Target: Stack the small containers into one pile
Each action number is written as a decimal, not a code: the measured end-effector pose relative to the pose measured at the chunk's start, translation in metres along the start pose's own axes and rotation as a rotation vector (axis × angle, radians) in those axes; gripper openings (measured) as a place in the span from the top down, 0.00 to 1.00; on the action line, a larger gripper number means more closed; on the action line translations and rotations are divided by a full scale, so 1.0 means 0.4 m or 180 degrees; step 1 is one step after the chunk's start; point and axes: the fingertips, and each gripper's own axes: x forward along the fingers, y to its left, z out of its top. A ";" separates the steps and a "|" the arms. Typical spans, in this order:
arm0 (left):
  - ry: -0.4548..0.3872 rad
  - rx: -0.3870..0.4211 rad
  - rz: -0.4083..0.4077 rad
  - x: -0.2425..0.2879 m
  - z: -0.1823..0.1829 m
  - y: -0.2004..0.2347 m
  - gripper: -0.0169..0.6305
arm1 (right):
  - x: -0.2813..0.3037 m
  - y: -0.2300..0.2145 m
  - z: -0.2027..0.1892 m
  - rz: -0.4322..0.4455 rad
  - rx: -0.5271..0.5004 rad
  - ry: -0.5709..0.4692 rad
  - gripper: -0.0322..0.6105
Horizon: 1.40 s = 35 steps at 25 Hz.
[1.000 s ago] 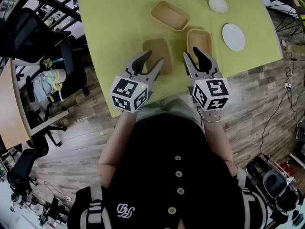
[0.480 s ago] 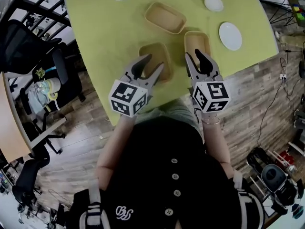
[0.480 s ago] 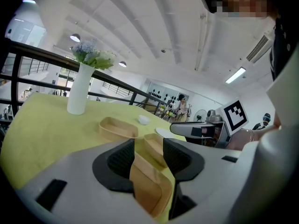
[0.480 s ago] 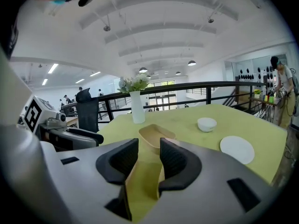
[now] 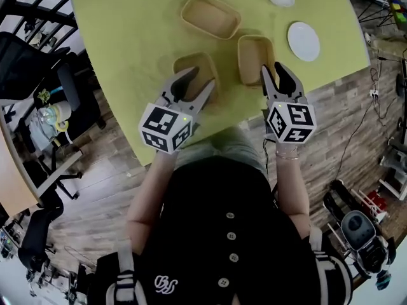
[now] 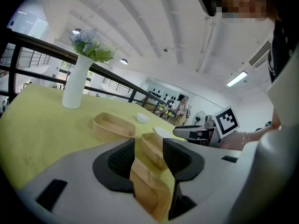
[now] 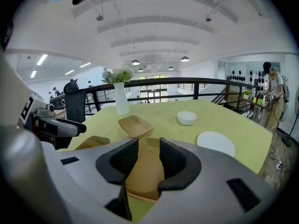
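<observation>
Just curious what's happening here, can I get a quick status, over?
Left hand-held gripper open at left container, right hand-held gripper open at right container. Far container apart; nothing stacked. Nothing blocking.

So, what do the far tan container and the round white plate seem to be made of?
The far tan container looks like thin wood or pressed fibre with a matte finish. It is pale beige and dull, with thin bent walls, but I cannot tell which material it is. The round white plate is probably glazed ceramic or melamine, as it is smooth and evenly white.
</observation>
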 end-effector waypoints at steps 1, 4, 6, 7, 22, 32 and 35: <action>0.0006 -0.0026 -0.0008 0.007 -0.002 -0.002 0.69 | 0.004 -0.015 -0.011 -0.0020 -0.0034 0.0038 0.74; 0.0033 -0.0114 -0.0020 0.026 -0.016 -0.016 0.69 | 0.010 -0.058 -0.051 -0.0052 -0.0100 0.0173 0.74; 0.0076 -0.0120 0.0012 0.034 -0.028 -0.026 0.69 | 0.008 -0.088 -0.074 -0.0073 -0.0087 0.0242 0.74; 0.0089 -0.0120 0.0024 0.038 -0.032 -0.029 0.69 | 0.010 -0.102 -0.082 -0.0082 -0.0075 0.0268 0.74; 0.0179 -0.0186 0.0107 0.063 -0.058 -0.022 0.69 | 0.100 -0.154 -0.188 0.0117 0.0319 0.0567 0.73; 0.0233 -0.0249 0.0065 0.090 -0.070 -0.014 0.69 | 0.132 -0.153 -0.192 0.0155 0.0405 0.0617 0.82; 0.0237 -0.0250 0.0038 0.098 -0.070 -0.026 0.69 | 0.128 -0.155 -0.195 0.0149 0.0445 0.0621 0.85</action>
